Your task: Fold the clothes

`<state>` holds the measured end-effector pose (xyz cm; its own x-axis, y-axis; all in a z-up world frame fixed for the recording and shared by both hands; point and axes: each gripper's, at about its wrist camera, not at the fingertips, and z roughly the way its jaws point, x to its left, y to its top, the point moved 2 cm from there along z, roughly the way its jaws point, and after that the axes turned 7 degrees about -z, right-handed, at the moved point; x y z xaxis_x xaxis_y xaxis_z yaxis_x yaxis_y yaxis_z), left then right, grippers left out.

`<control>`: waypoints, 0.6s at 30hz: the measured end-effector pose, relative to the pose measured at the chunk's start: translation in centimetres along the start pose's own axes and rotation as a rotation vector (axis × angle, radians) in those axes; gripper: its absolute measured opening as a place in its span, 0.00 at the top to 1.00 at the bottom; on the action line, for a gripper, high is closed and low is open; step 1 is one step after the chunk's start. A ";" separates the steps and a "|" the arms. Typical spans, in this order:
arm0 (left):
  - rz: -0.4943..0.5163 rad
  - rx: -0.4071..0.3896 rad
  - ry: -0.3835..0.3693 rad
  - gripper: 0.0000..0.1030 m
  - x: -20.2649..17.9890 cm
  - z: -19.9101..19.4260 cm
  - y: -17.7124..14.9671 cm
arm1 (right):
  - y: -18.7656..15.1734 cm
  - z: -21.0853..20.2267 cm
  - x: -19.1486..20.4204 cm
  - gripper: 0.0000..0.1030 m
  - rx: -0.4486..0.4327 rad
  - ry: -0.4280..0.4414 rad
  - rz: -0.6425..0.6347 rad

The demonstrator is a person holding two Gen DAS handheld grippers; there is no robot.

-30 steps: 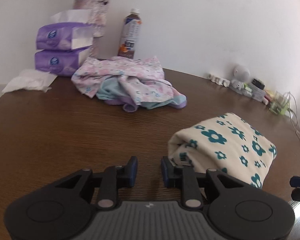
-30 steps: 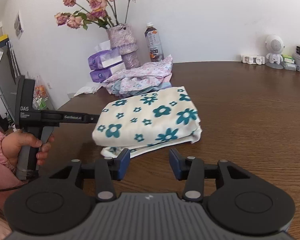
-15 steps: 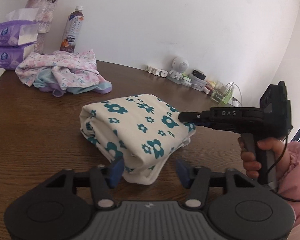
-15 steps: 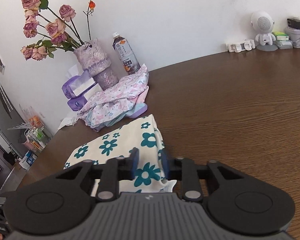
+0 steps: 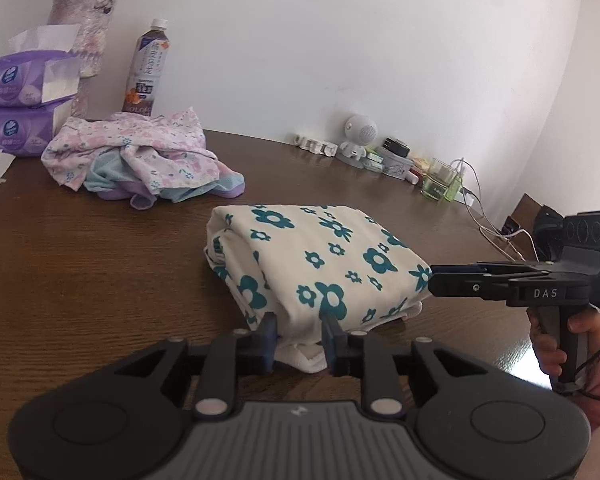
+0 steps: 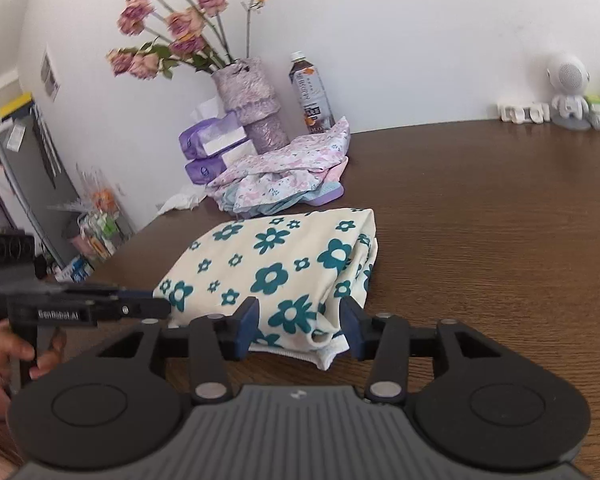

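A folded cream cloth with teal flowers [image 5: 324, 252] lies on the brown wooden table [image 5: 80, 260]. My left gripper [image 5: 299, 336] is shut on the cloth's near bottom edge, with white fabric bunched between its blue fingers. From the right wrist the same cloth [image 6: 268, 268] shows, and my right gripper [image 6: 300, 320] stands open, its fingers on either side of the cloth's near end. In the left wrist view the right gripper [image 5: 436, 282] meets the cloth's right side, held by a hand. The left gripper [image 6: 160, 307] reaches the cloth's left corner.
A heap of unfolded pink-flowered and blue clothes [image 5: 140, 160] lies further back. Behind it are purple tissue packs [image 5: 16, 108], a drink bottle [image 5: 146, 76] and a vase of dried roses [image 6: 252, 104]. Small gadgets, a glass [image 5: 438, 184] and cables line the wall.
My left gripper has closed on the cloth's near edge. My right gripper, shut on the cloth half a second ago, has opened and drawn back a little.
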<state>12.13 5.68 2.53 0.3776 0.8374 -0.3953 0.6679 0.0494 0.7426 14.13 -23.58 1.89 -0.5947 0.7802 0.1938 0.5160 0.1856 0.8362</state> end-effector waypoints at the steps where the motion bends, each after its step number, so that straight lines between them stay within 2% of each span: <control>1: 0.016 0.003 0.003 0.68 -0.3 0.2 -0.1 | -0.1 0.2 0.3 0.56 0.013 -0.011 -0.028; 4: 0.060 0.002 0.020 0.68 -1.1 0.8 -0.3 | -0.2 0.4 0.2 0.57 0.019 -0.006 -0.041; 5: 0.071 0.000 0.027 0.73 -1.2 0.9 -0.3 | -0.2 0.5 0.2 0.62 0.021 -0.005 -0.046; 6: 0.082 -0.003 0.039 0.80 -1.3 1.0 -0.4 | -0.3 0.6 0.2 0.66 0.023 -0.003 -0.050; 7: 0.085 -0.008 0.050 0.88 -1.1 0.9 -0.4 | -0.3 0.7 0.2 0.80 0.025 -0.002 -0.055; 8: 0.072 -0.014 0.042 0.91 -0.8 0.8 -0.4 | -0.4 0.8 0.1 0.87 0.027 0.000 -0.059; 11: 0.025 -0.021 0.029 0.95 0.1 0.7 -0.3 | -0.5 1.1 0.1 0.90 0.033 0.004 -0.072; 18: 0.002 -0.028 0.023 0.96 0.4 0.5 -0.6 | -0.6 1.3 -0.2 0.91 0.038 0.019 -0.071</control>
<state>12.26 5.71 1.64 0.3641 0.8498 -0.3811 0.6485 0.0624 0.7587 14.71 -23.05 0.69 -0.6424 0.7527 0.1444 0.4944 0.2629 0.8285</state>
